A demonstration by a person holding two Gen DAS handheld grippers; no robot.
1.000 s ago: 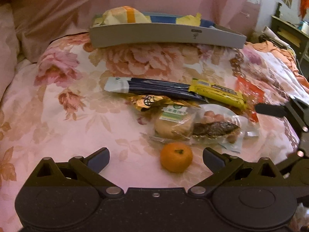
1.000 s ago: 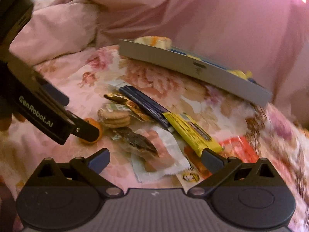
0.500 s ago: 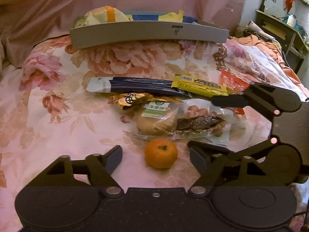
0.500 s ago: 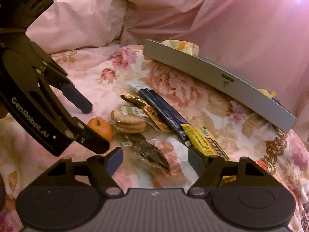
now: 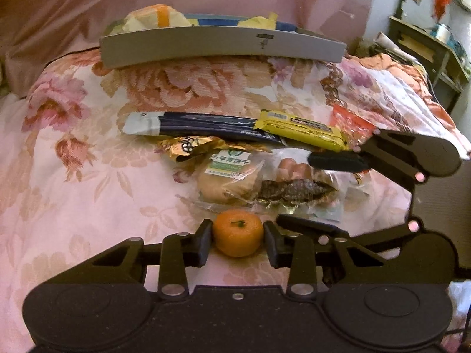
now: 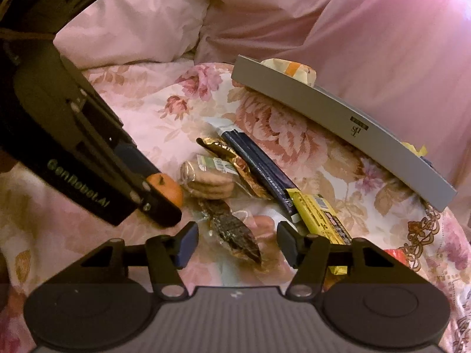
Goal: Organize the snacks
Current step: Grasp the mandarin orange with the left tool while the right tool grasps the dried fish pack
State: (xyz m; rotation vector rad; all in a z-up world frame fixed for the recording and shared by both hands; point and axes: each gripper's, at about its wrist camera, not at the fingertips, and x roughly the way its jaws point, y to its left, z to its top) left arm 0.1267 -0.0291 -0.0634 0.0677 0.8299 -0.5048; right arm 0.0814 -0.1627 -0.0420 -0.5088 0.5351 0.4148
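A small orange mandarin (image 5: pixel 238 232) lies on the floral bedspread, and my left gripper (image 5: pixel 238 242) has closed onto it, one pad against each side. It also shows in the right wrist view (image 6: pixel 166 191), half hidden behind the left gripper. My right gripper (image 6: pixel 237 244) is open, its fingers straddling a dark dried-fish packet (image 6: pixel 234 235). Behind lie a biscuit pack (image 5: pixel 226 179), a gold wrapper (image 5: pixel 188 147), a dark blue bar (image 5: pixel 206 125), a yellow bar (image 5: pixel 303 131) and a red packet (image 5: pixel 350 123).
A grey tray (image 5: pixel 220 48) with wrapped snacks in it stands at the back of the bed, against pink bedding. A dark wooden shelf (image 5: pixel 426 50) stands at the far right. The bedspread to the left of the snack pile is bare.
My left gripper moved forward and closed around the mandarin. My right gripper came in lower over the dried-fish packet and narrowed its opening.
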